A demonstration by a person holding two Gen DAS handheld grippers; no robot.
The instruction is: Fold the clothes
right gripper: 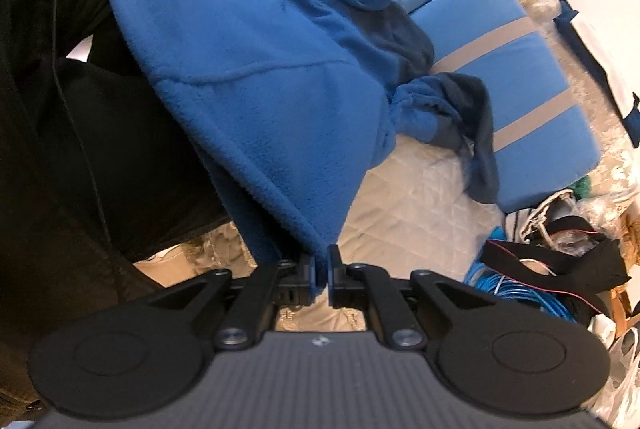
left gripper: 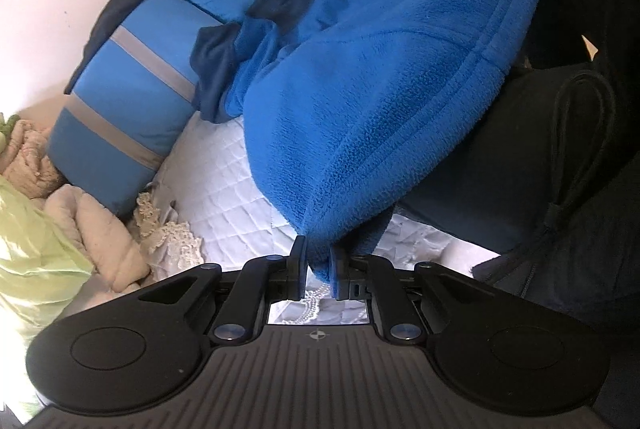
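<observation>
A bright blue fleece garment (left gripper: 384, 77) with dark navy lining hangs stretched above a quilted white bed cover (left gripper: 224, 181). My left gripper (left gripper: 319, 271) is shut on one corner of its hem. My right gripper (right gripper: 322, 275) is shut on another corner of the same fleece (right gripper: 256, 69). The far part of the garment, bunched with navy fabric (right gripper: 460, 109), rests on the bed (right gripper: 412, 205). How the garment lies behind the held edge is hidden.
Blue pillows with grey stripes (left gripper: 132, 97) (right gripper: 532, 97) lie against the wall. Beige blankets and lace (left gripper: 104, 229) and a pale green bag (left gripper: 36, 249) sit at left. A coil of blue cable and black straps (right gripper: 532, 277) lie at right. The person's dark clothing (right gripper: 60, 149) is beside the fleece.
</observation>
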